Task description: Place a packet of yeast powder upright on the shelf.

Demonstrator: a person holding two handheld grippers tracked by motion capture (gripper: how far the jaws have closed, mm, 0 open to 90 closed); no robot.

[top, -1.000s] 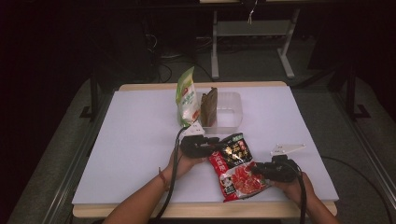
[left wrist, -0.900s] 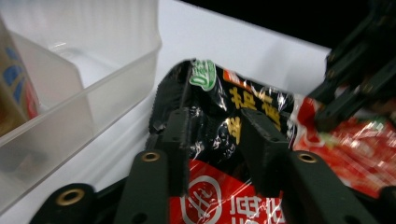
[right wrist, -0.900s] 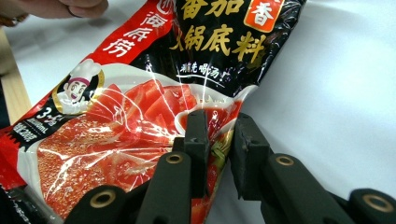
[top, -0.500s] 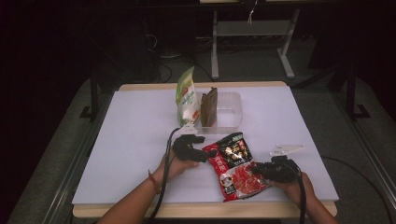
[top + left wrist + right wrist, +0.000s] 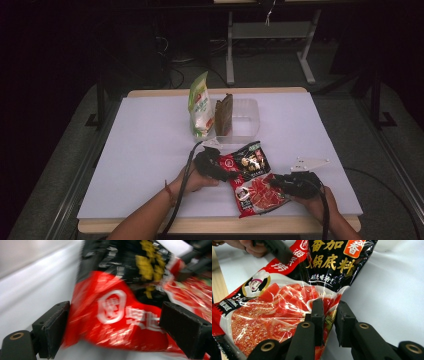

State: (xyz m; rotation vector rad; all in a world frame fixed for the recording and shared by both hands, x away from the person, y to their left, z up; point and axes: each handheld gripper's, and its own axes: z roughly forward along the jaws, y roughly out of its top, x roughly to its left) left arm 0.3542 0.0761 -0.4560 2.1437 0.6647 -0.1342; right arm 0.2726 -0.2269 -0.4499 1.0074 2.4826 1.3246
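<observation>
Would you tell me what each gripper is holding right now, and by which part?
The right gripper pinches the red sauce packet by its side edge. The left gripper holds nothing; its fingers stand open around the packet's end.

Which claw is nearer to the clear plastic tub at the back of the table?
Left. The left claw sits just in front of the clear tub, open around the red sauce packet's corner. The right claw grips the packet's edge farther toward the table's near right side.
</observation>
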